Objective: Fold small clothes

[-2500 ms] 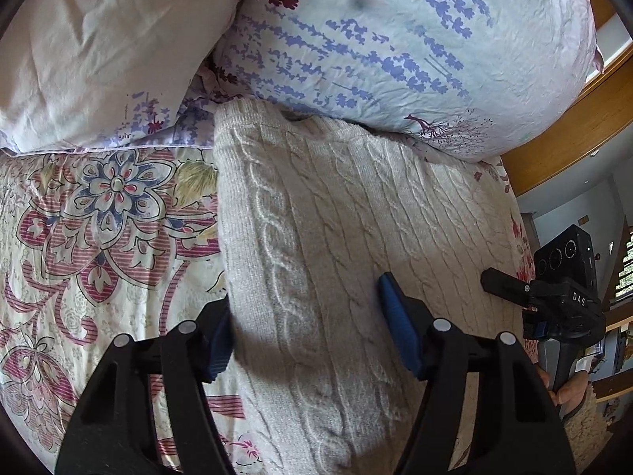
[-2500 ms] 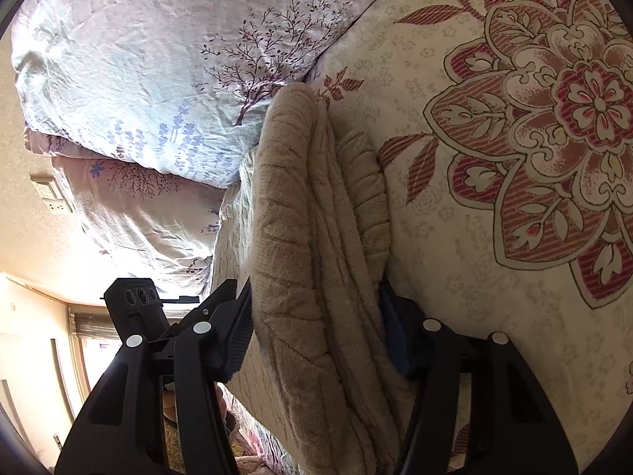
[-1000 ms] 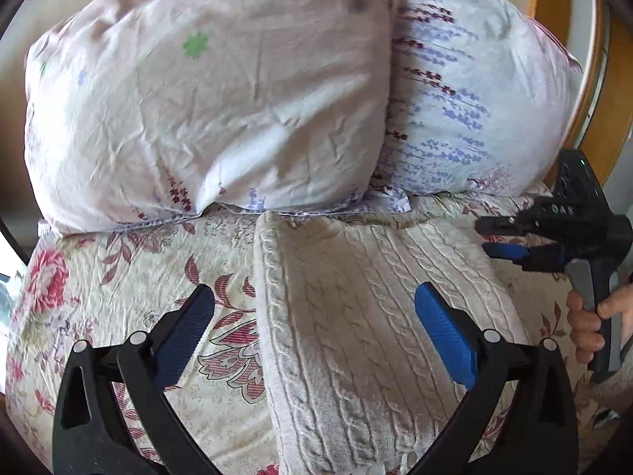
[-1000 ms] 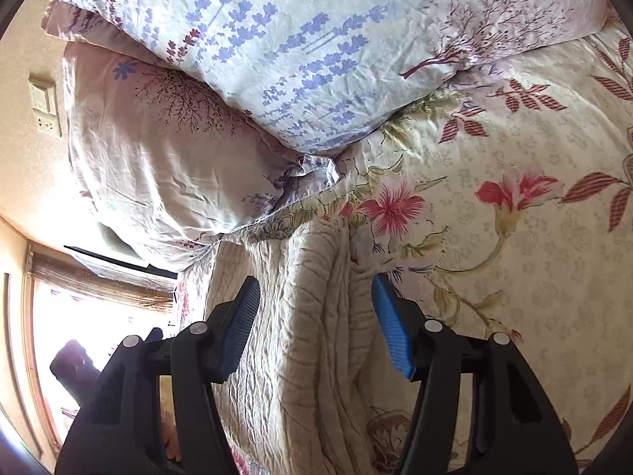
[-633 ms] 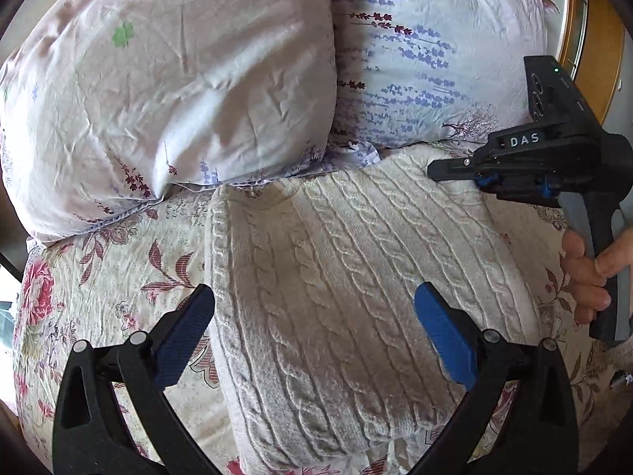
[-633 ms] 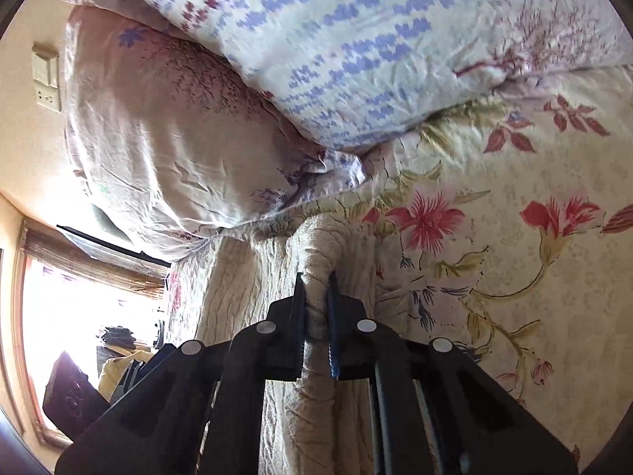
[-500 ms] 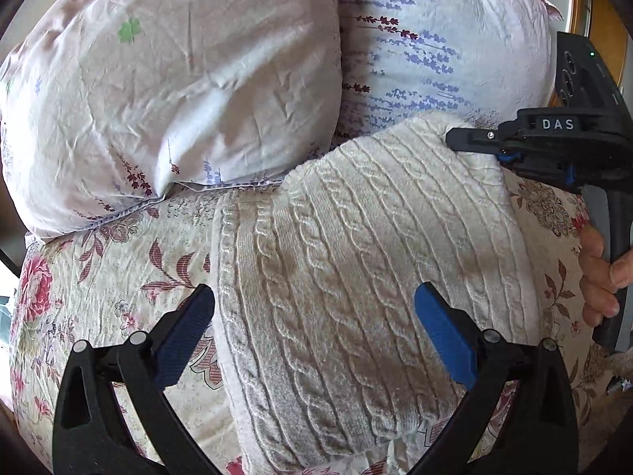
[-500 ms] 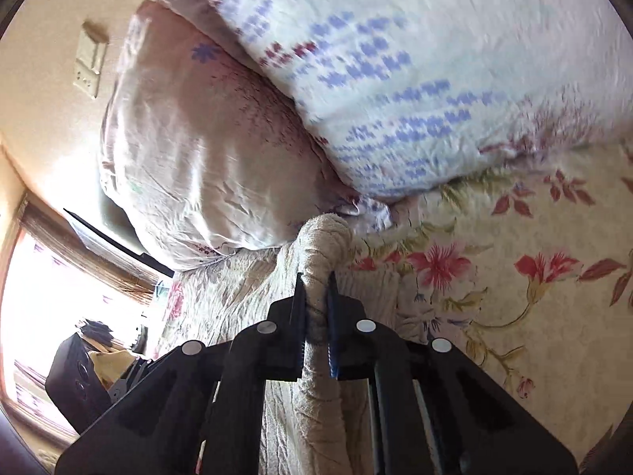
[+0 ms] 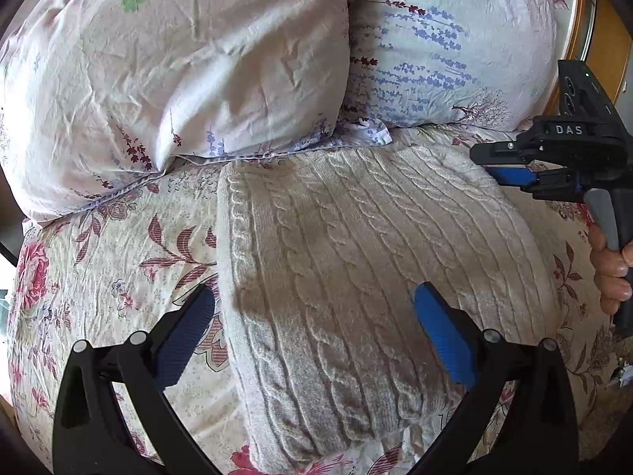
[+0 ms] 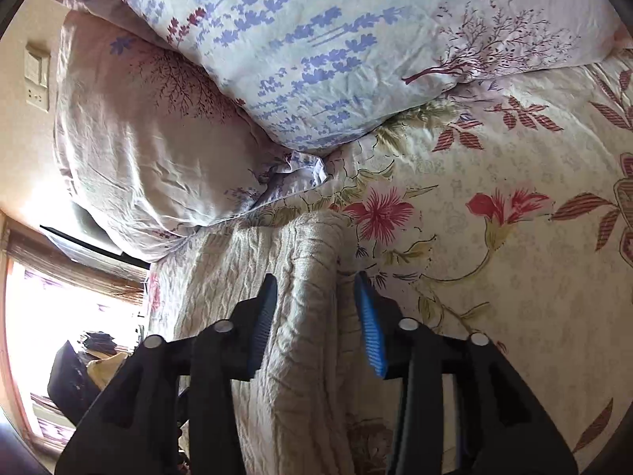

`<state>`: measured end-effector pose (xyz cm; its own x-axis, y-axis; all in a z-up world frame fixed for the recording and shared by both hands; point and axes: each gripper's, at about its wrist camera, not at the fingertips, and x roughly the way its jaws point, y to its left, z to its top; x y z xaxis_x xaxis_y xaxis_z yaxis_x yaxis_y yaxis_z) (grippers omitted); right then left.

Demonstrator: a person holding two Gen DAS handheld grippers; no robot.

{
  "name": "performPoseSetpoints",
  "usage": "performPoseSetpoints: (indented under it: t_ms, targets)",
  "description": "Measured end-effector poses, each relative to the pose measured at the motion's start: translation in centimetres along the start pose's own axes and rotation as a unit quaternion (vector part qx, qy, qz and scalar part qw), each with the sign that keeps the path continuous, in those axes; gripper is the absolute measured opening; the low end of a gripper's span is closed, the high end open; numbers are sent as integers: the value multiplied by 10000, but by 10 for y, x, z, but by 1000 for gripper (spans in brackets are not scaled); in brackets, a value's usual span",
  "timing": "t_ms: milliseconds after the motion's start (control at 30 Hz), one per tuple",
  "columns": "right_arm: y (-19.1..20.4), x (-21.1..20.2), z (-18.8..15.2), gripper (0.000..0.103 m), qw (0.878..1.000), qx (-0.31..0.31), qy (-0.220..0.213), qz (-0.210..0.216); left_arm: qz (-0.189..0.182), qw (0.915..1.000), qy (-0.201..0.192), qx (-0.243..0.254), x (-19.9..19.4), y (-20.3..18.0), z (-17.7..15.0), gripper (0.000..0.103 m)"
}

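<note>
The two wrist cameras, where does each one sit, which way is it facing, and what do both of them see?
Left wrist: on the left gripper, facing down at the folded sweater and pillows; open jaws, plus the right gripper and hand.
Right wrist: on the right gripper, facing along the sweater's edge toward the pillows; jaws just opened, straddling that edge.
Shared: sweater, both pillows, floral bedspread.

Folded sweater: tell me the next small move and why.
Probably draw the right gripper back off the sweater. Its jaws have just been opening, the edge fold lies loose between them, and the sweater rests folded on the bedspread.
</note>
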<state>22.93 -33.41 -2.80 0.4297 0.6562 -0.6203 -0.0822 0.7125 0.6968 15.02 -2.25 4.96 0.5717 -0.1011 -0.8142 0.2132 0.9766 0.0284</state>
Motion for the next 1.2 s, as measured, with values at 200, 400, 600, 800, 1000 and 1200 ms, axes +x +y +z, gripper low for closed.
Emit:
performPoseSetpoints:
  t_ms: [200,400,600,800,1000,1200]
  targets:
    - [-1,-6,-32,47,9993,114,310,152,-74,9999,68,-42,-6,8,-5,101]
    - [18,2,-45,13,9993,-304,176,-99,-15,9997,219,-44,0,8,-8,101]
    - [22,-10,-39,9,9980,-488,39,-398,-15,9998,192,97,-1,1,-6,101]
    - [10,1,-47,11,9983,-245,273,-457,197,9987,452,105,13,-3,-8,101]
    - [19,-18,-56,51,9984,-303,161,-443,334,9986,399,64,4,-3,-8,101]
    - [24,-30,-85,53,9977,-449,226,-449,513,9982,313,-4,-13,3,-18,101]
